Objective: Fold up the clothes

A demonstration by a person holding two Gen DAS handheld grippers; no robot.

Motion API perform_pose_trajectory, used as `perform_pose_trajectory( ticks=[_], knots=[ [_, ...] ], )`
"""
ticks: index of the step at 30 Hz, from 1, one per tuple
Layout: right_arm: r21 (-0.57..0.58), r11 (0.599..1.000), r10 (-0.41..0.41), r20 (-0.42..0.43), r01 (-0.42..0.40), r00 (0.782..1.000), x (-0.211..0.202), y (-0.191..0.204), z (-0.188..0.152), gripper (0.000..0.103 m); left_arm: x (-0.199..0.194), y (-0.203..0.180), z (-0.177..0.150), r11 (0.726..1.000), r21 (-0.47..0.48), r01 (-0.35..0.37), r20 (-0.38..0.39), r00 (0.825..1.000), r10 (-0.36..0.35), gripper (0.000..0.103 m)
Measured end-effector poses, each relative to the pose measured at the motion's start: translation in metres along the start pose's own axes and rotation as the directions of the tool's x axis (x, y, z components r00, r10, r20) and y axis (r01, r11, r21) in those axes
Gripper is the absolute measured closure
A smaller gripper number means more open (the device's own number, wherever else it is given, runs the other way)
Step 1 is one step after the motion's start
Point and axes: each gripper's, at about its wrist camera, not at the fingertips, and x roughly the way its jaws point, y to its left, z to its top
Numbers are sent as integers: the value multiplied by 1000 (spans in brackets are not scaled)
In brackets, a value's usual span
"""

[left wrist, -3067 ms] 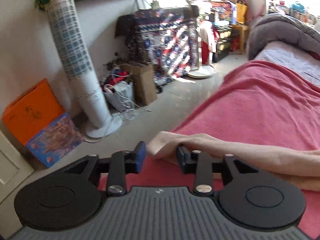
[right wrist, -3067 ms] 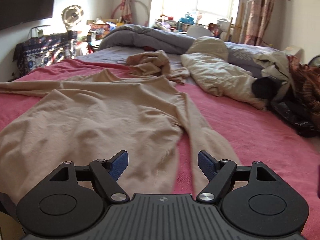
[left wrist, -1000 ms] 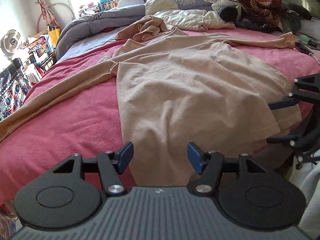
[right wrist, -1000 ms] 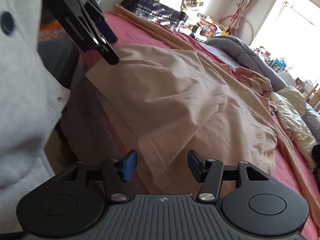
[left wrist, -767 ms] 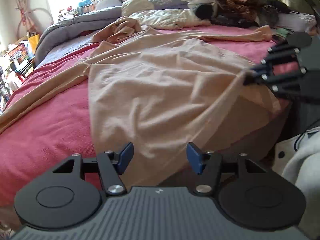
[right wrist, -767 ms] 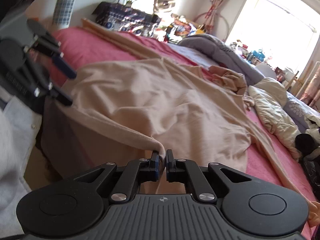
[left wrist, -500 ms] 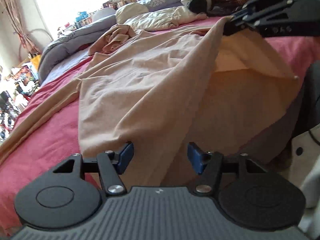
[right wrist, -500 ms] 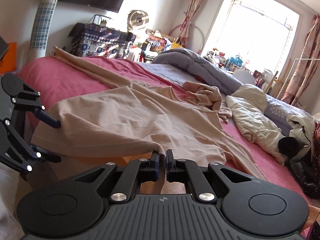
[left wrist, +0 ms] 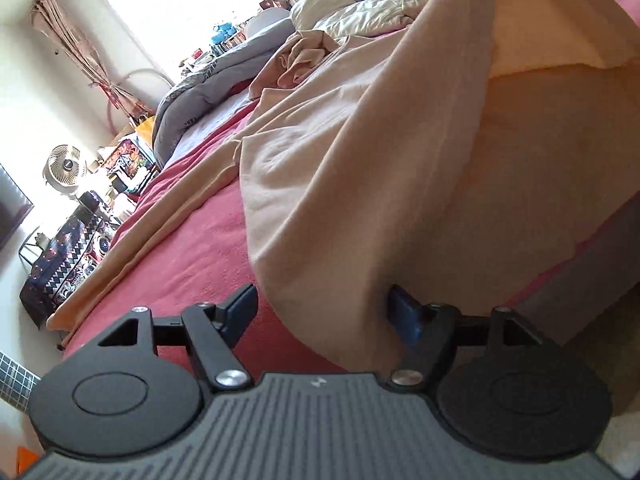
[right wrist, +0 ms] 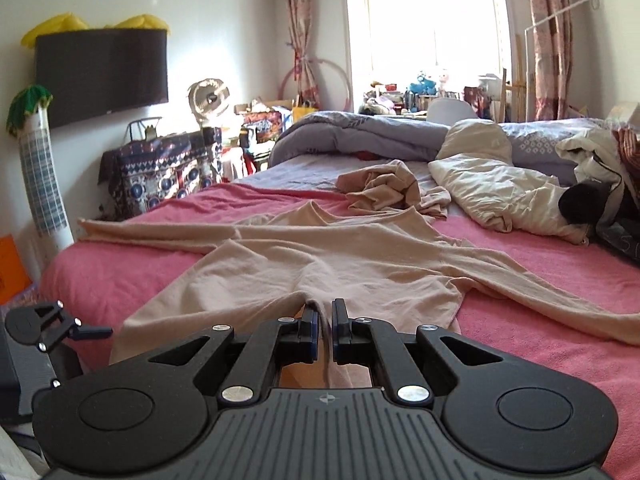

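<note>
Tan long-sleeve top (right wrist: 340,256) lies spread on the bed's pink cover (right wrist: 540,280), sleeves out to both sides, hem at the near bed edge. Right hand-held gripper (right wrist: 325,330) is clamped tight on the hem, w/ cloth pinched between the pads and lifted off the cover. Left hand-held gripper (left wrist: 322,312) sits at the hem's other corner, jaws opening, fabric draped between them, right pad touching it, left pad apart. Bare pink cover to the left of the top; rumpled bedding (right wrist: 492,188) well beyond the collar.
</note>
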Motion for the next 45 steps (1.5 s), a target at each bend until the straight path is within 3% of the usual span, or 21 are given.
perform_pose_trajectory(
  ticks=[6,10,13,16,19,21,25,29,32,34,39,43,45],
  knots=[
    [78,996,29,15,-30,999,-2,-9,8,95,-12,7,2,997,21,-76,75,994,74,33],
    [96,994,43,19,-45,999,-2,-13,12,95,-9,25,6,987,-41,-156,32,987,157,33],
    [77,996,47,18,-49,999,3,-7,16,95,-11,36,6,992,-87,-95,35,994,99,33],
    [78,996,44,21,-45,999,8,-6,18,95,-19,28,4,998,-60,-22,62,998,26,33],
    [107,993,42,19,-43,999,15,-8,22,95,-28,16,7,994,-21,108,111,988,-105,31],
    [123,991,50,24,-52,998,16,-9,24,95,-27,0,9,996,29,88,108,990,-90,30],
    [107,992,61,51,-66,997,7,-8,27,95,-14,-11,11,999,48,-15,77,997,11,32],
    [51,998,26,32,-28,999,0,-10,20,95,-11,11,7,996,-4,-84,56,995,84,39],
    [-13,999,-31,-38,30,999,5,-12,2,95,-13,30,4,992,-64,-110,42,993,113,43],
    [-65,996,-60,-91,54,994,9,-7,-13,92,-16,42,4,988,-116,-103,42,993,109,48],
    [-168,981,-129,-180,98,975,10,16,-58,49,-21,71,12,966,-251,-53,66,995,71,48],
    [-164,986,-64,-219,28,974,2,34,-84,40,-23,85,18,942,-334,-22,78,996,51,48],
    [-284,956,-132,-211,68,969,3,50,-94,40,-25,90,21,932,-364,-2,92,995,38,48]
  ],
)
